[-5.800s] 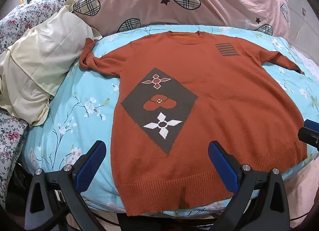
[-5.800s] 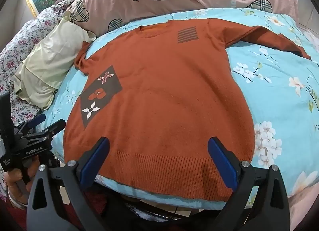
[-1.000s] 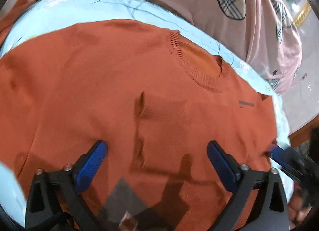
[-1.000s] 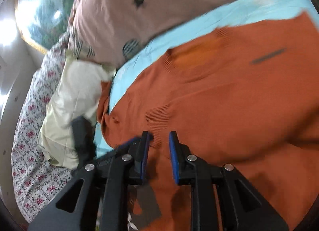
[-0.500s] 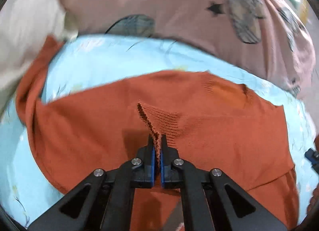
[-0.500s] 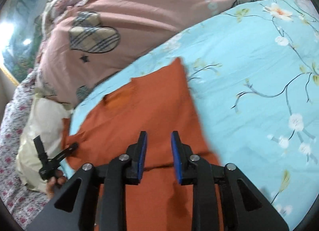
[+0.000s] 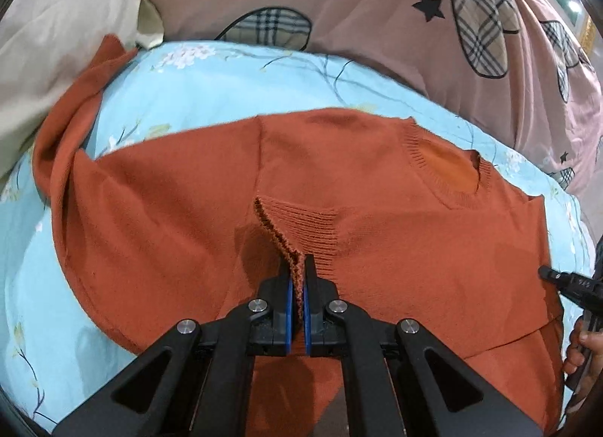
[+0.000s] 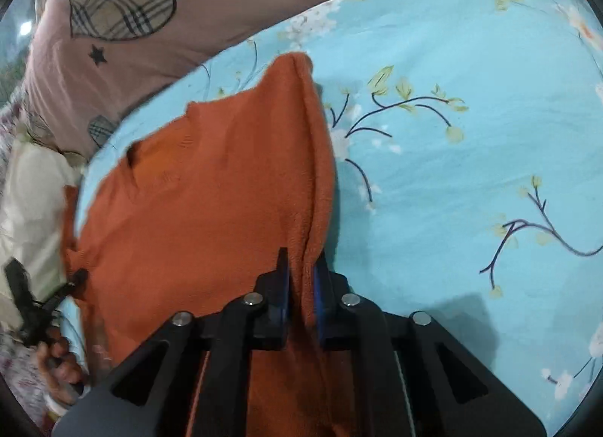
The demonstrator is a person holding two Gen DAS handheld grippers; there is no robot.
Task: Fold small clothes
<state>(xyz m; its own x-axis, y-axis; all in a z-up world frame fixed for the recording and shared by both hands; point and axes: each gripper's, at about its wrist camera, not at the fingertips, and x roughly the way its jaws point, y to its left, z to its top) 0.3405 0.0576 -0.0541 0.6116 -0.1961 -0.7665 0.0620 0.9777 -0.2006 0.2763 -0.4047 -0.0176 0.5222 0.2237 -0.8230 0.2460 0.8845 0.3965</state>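
An orange knit sweater [image 7: 395, 218] lies on a light-blue floral bedspread [image 7: 211, 86], its lower part folded up over the chest toward the collar [image 7: 448, 169]. My left gripper [image 7: 296, 278] is shut on the ribbed hem [image 7: 301, 226] near the middle of the body. My right gripper [image 8: 301, 278] is shut on the sweater's [image 8: 226, 203] right folded edge, which runs up from the jaws. The right gripper also shows at the right edge of the left wrist view [image 7: 565, 282]. One sleeve [image 7: 75, 98] trails off at the left.
A pink duvet with plaid hearts [image 7: 377, 15] lies behind the sweater. A cream pillow [image 7: 52, 34] sits at the left. Blue bedspread [image 8: 471, 173] spreads to the right of the sweater. The left gripper and the hand holding it [image 8: 41, 309] show at the left of the right wrist view.
Both grippers have carried the hem up over the sweater; the diamond pattern is now covered. Over the last half second the left gripper moved slightly forward and the right closed tighter on the edge.
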